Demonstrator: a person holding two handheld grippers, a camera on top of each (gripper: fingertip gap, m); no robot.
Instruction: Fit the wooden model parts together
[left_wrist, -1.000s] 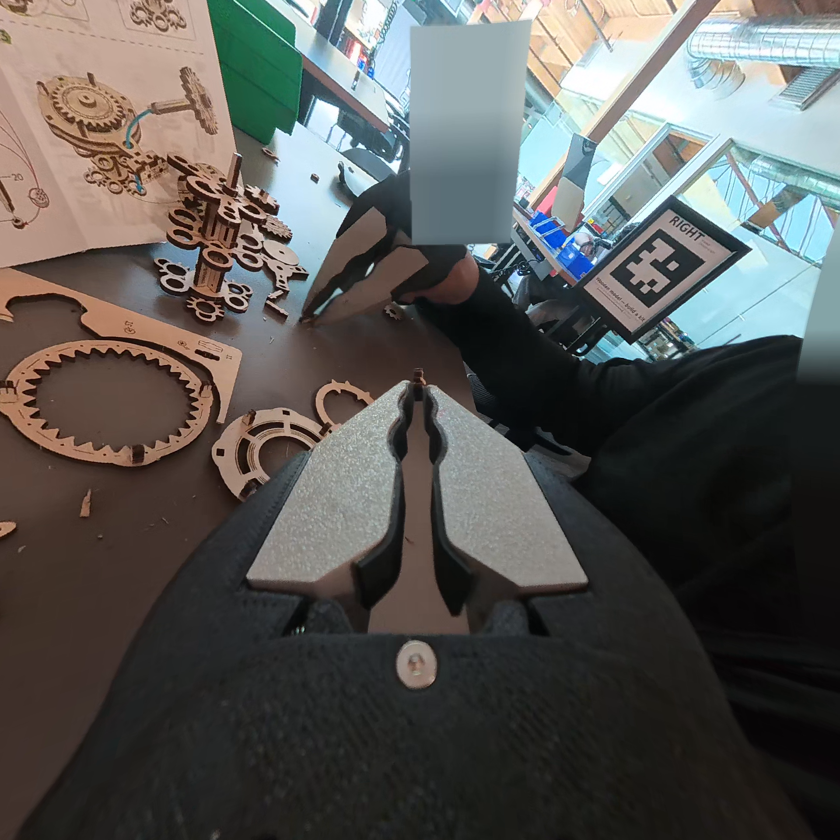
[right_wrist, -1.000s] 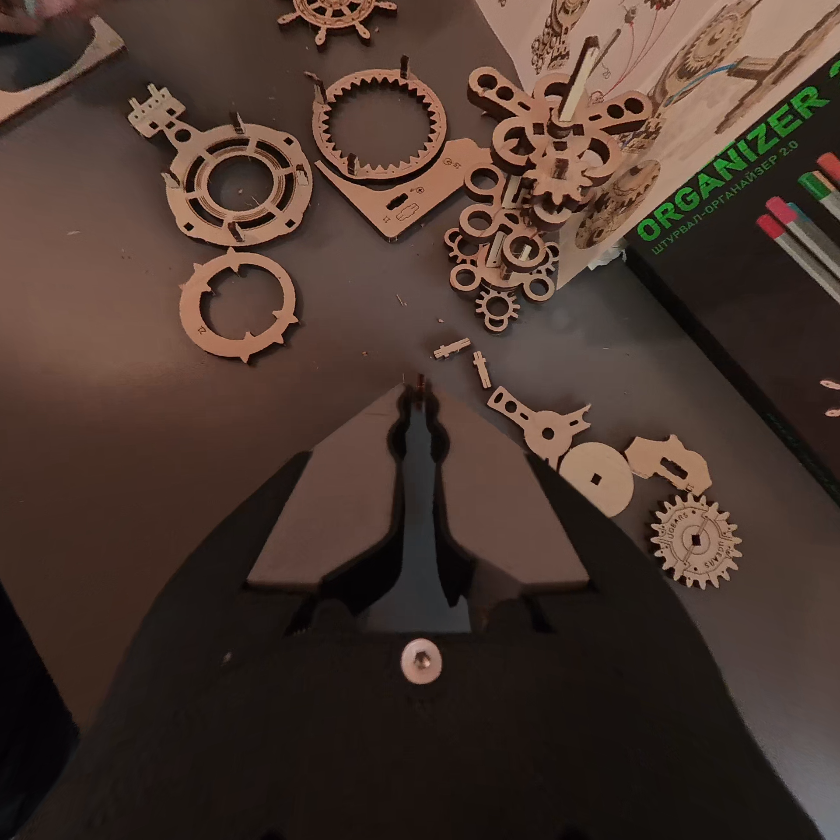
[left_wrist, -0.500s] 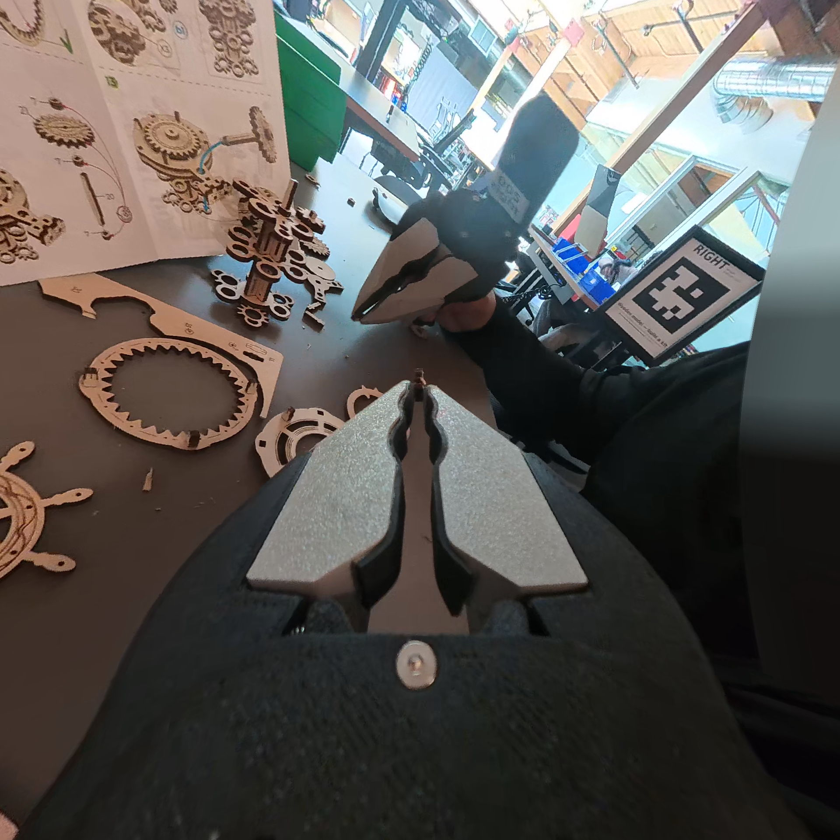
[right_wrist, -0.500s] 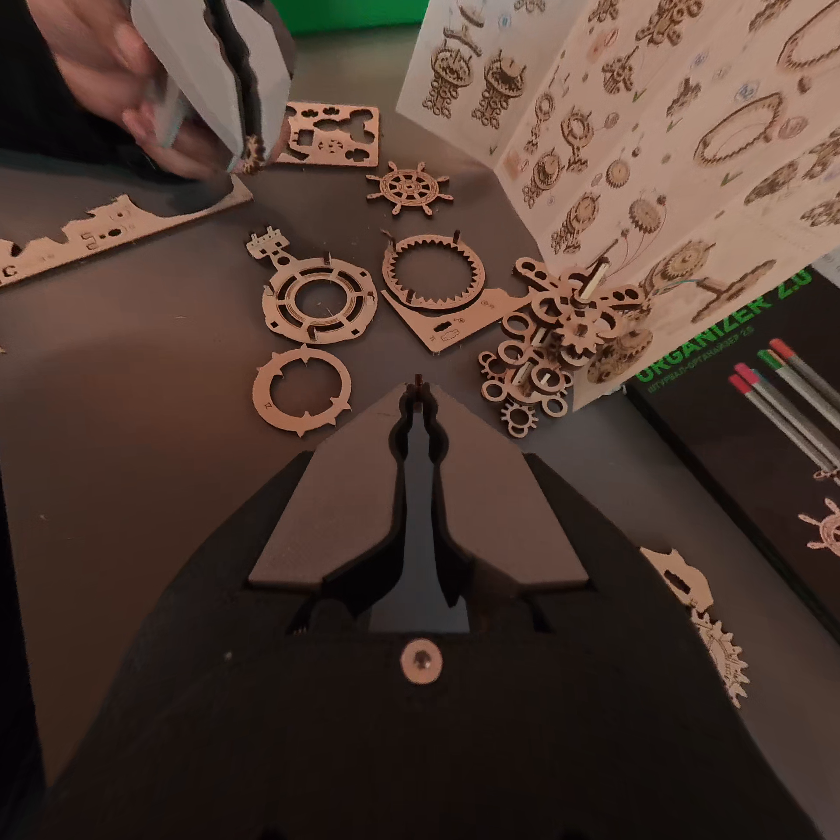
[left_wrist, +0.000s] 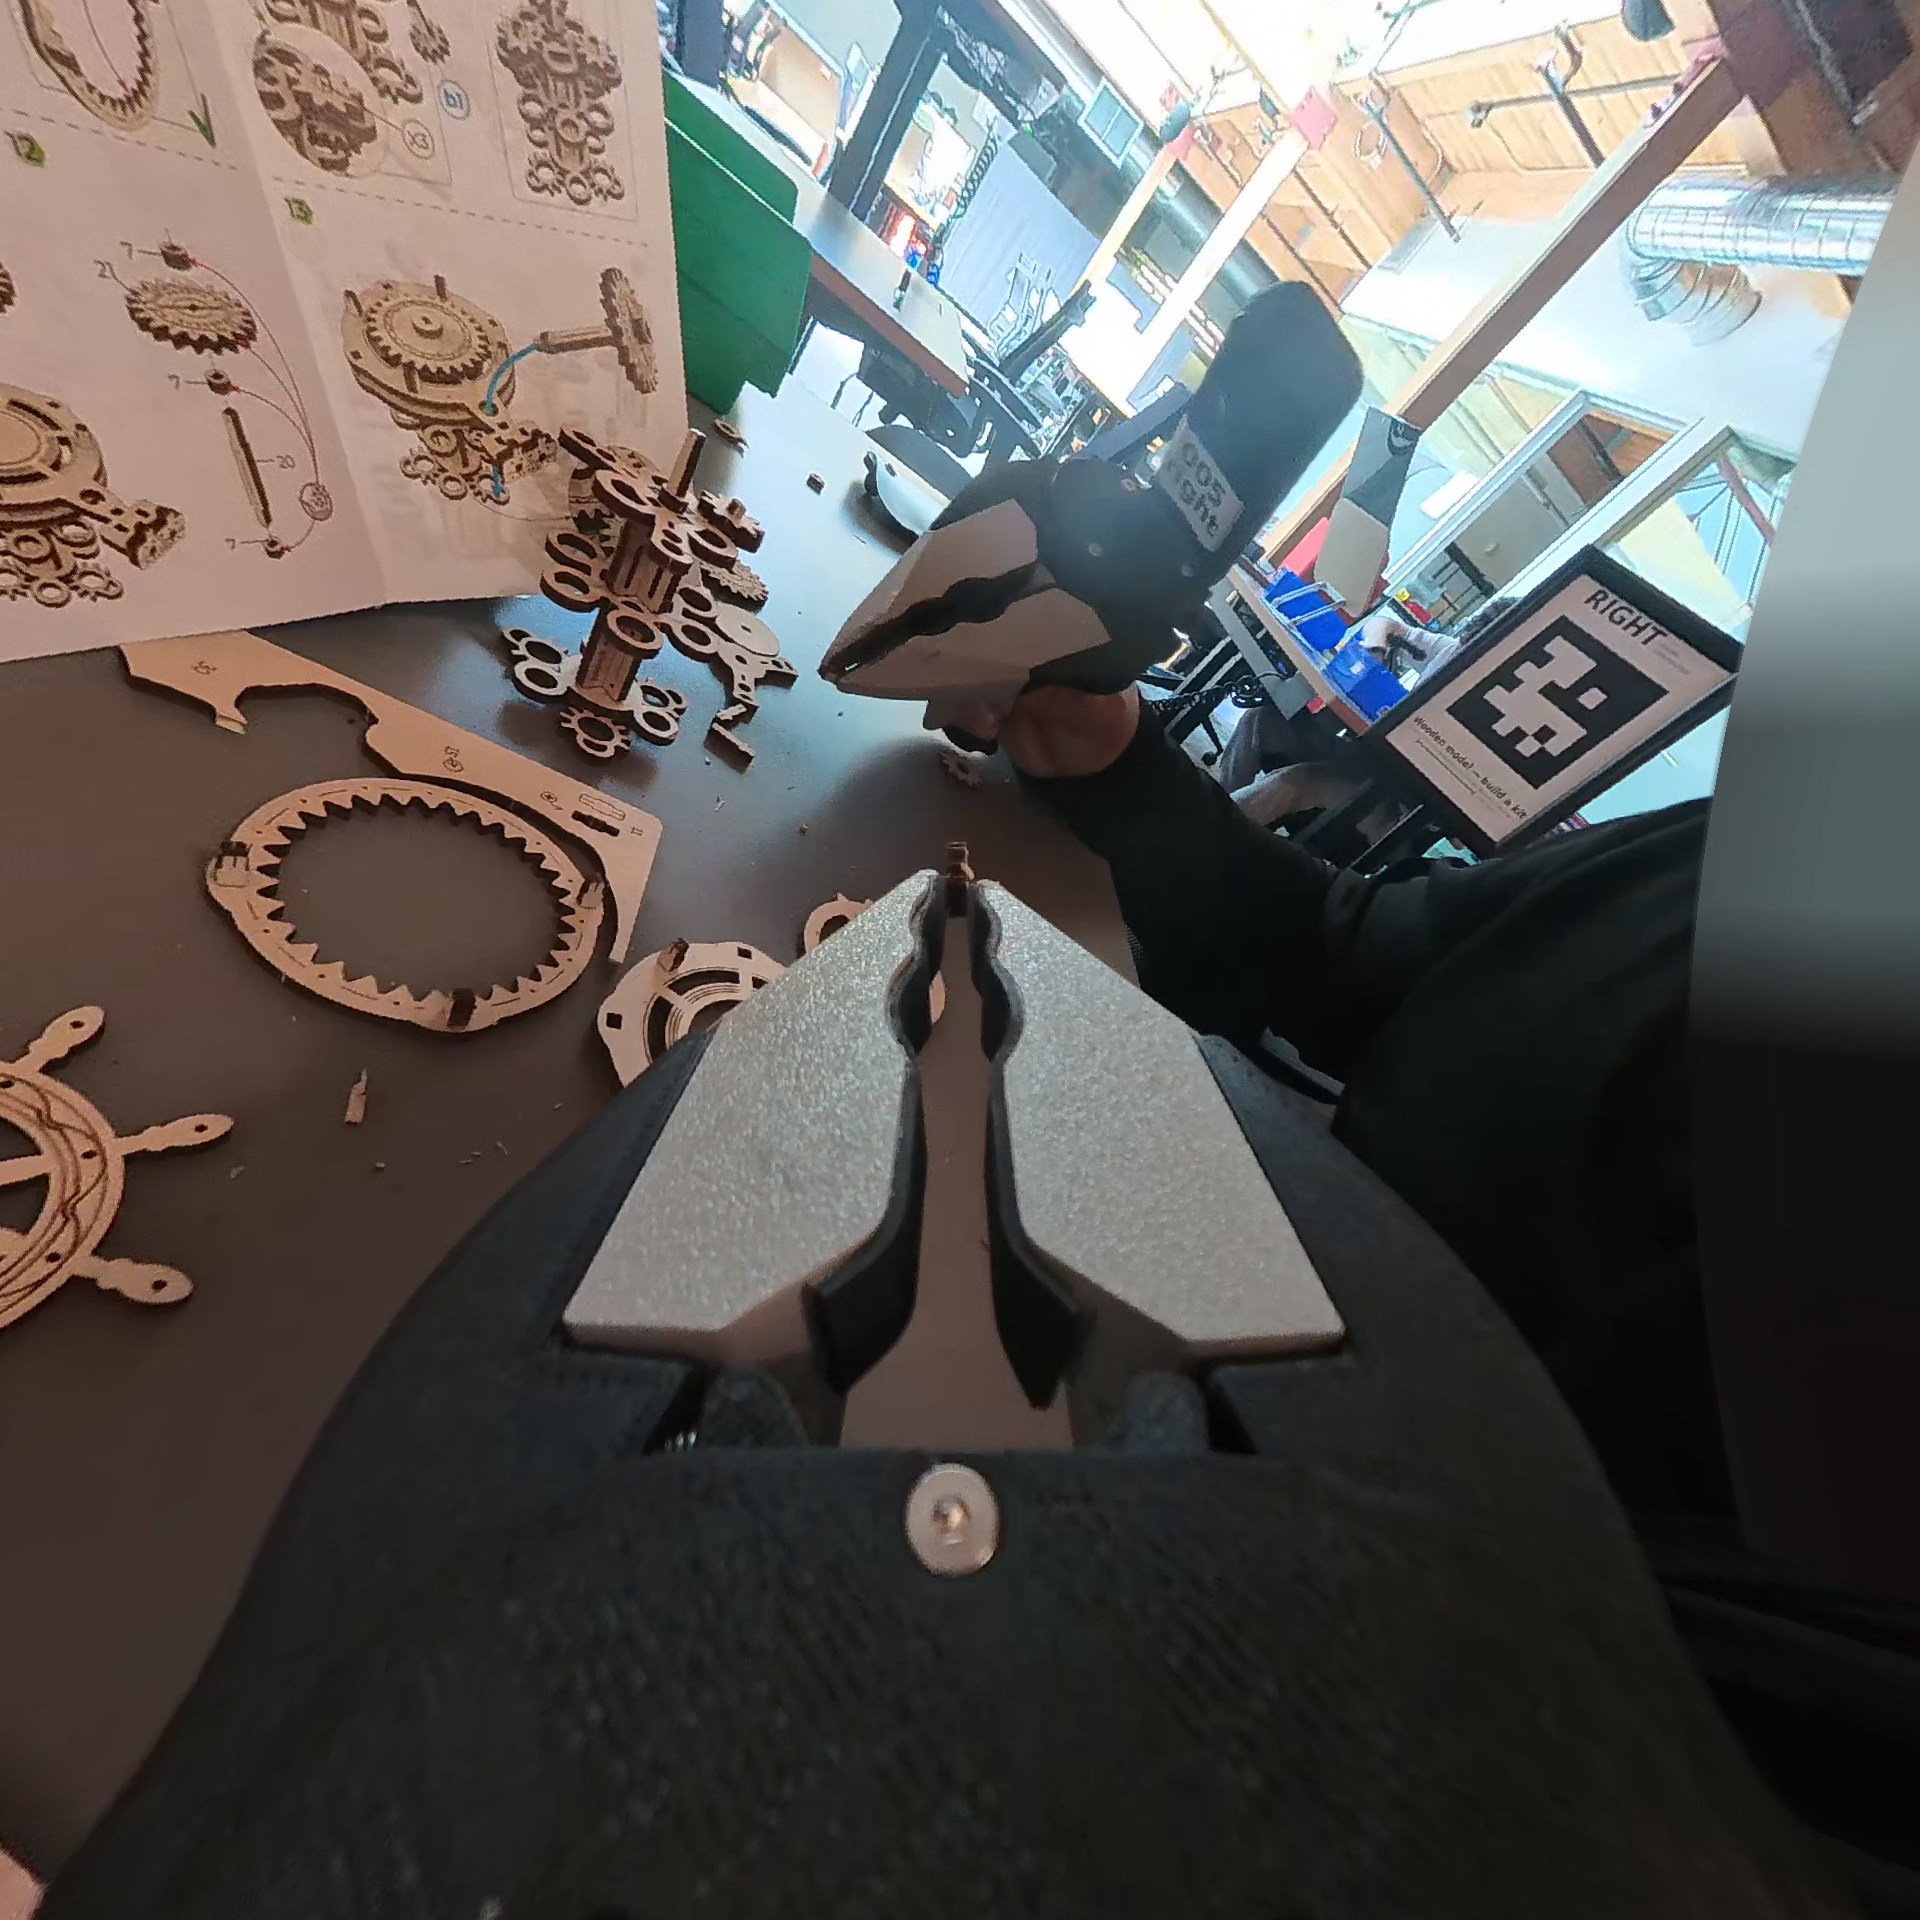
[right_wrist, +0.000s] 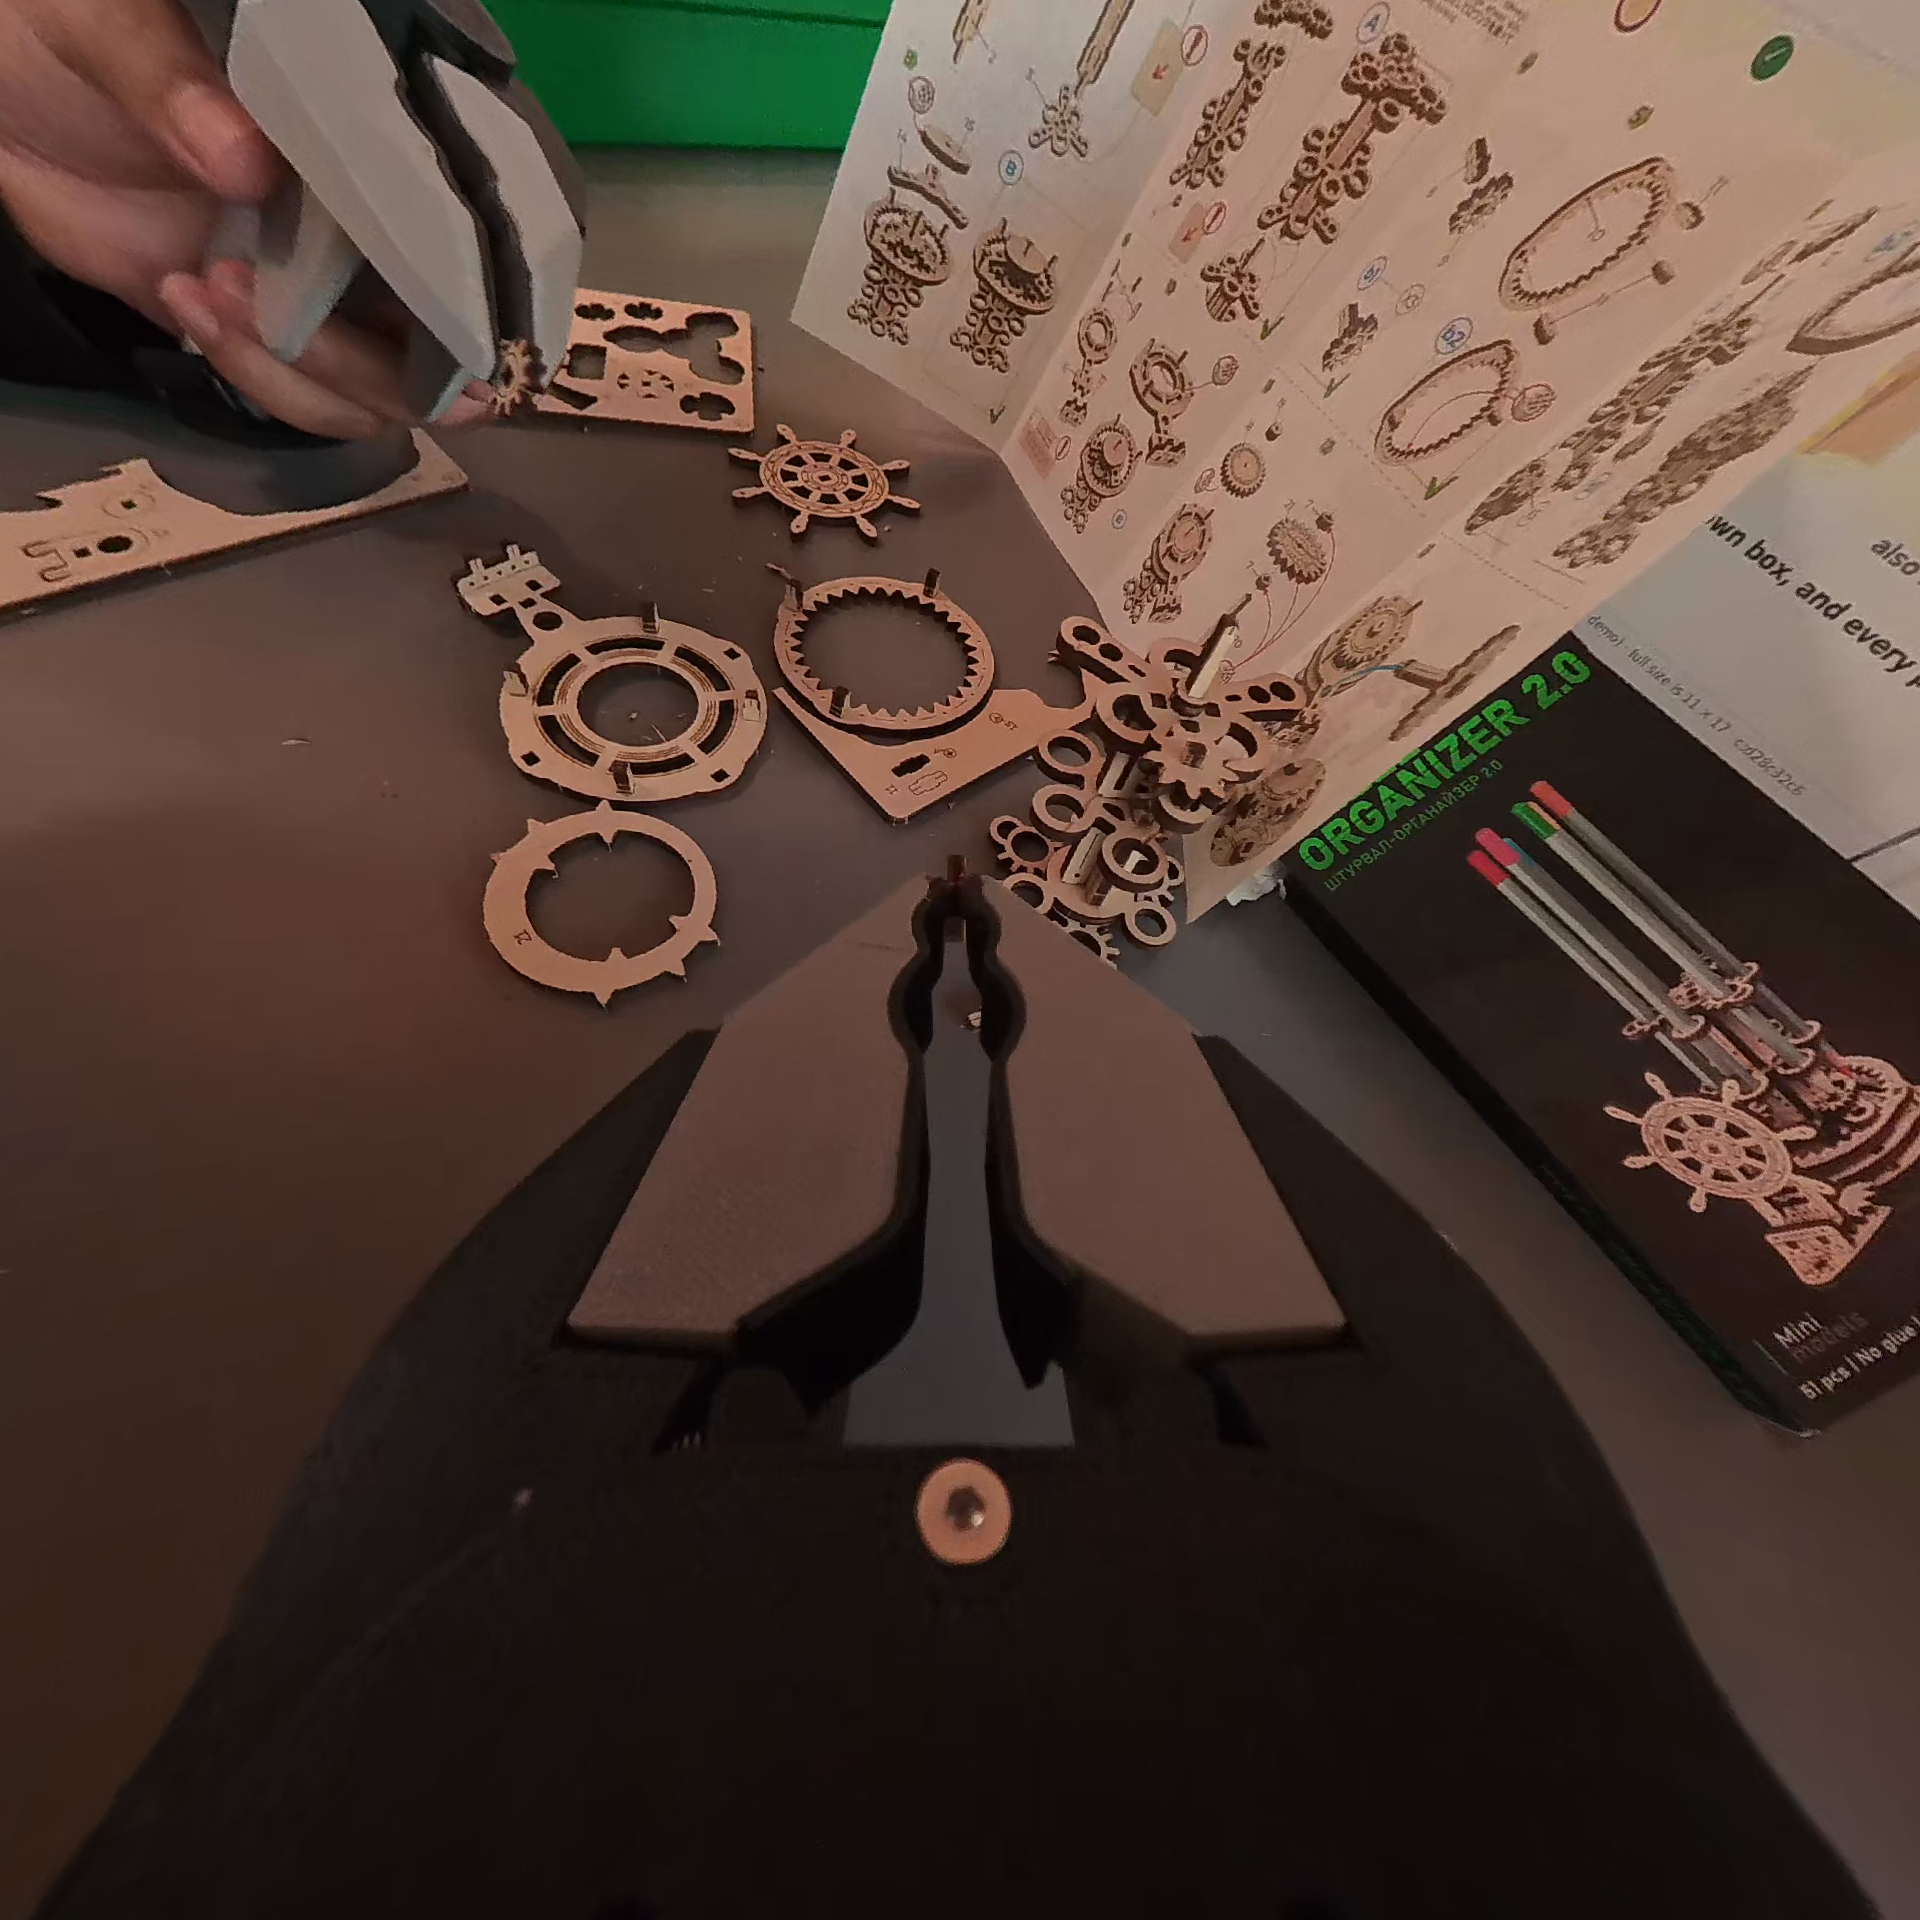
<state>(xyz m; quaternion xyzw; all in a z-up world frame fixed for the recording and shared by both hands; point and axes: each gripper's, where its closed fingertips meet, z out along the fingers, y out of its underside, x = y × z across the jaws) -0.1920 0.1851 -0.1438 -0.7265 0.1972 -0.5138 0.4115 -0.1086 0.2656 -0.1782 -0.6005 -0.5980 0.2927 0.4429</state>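
Note:
My left gripper (left_wrist: 956, 896) is shut on a small wooden gear (left_wrist: 956, 860), seen edge-on at its tips. The right wrist view shows that gear (right_wrist: 511, 369) in the left gripper (right_wrist: 488, 364), held above the table at the far left. My right gripper (right_wrist: 954, 896) is shut on a tiny wooden piece (right_wrist: 954, 871) and hovers above the table, close to the partly built model (right_wrist: 1143, 769). In the left wrist view the right gripper (left_wrist: 836, 670) sits to the right of that model (left_wrist: 634, 613).
On the dark table lie a toothed ring plate (right_wrist: 883, 675), a slotted round disc (right_wrist: 623, 717), a spiked ring (right_wrist: 597, 904), a ship's wheel (right_wrist: 826, 483) and cut-out sheets (right_wrist: 655, 364). An instruction sheet (right_wrist: 1351, 364) stands behind, with the kit box (right_wrist: 1610, 987) at right. Some 12 cm of space lies between my two pairs of fingers. The slotted round disc (right_wrist: 623, 717) sits 8 cm or so from the ends of my left fingers.
My right gripper has risen from the table and drawn back, still shut on its tiny piece. My left gripper has also pulled back, so more of the table shows.

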